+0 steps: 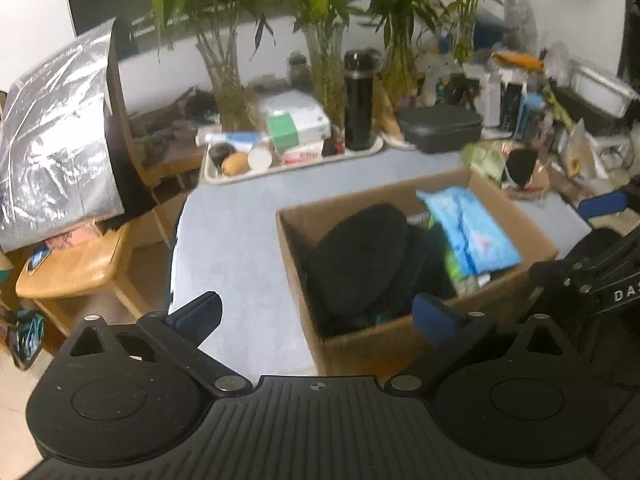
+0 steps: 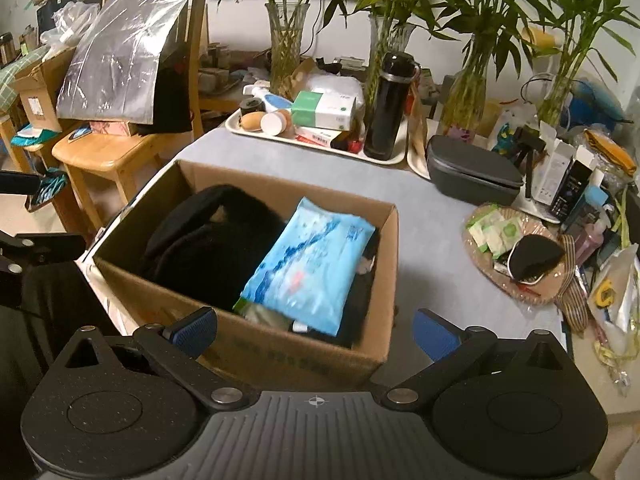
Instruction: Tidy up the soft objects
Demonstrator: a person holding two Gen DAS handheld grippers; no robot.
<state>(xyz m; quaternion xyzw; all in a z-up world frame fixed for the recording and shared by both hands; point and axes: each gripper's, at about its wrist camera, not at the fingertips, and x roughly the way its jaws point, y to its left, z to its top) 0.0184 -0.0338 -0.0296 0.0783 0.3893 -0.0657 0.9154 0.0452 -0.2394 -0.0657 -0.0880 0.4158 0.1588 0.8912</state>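
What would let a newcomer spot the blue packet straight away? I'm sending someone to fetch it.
Find the open cardboard box on the grey table. Inside, the blue packet lies on its right side, beside a black fabric bundle. It is the only bright, glossy, light-blue item there; everything around it is dark cloth.

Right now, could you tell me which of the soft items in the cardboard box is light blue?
The plastic-wrapped packet, lying on the right side of the box; the soft items beside it are black.
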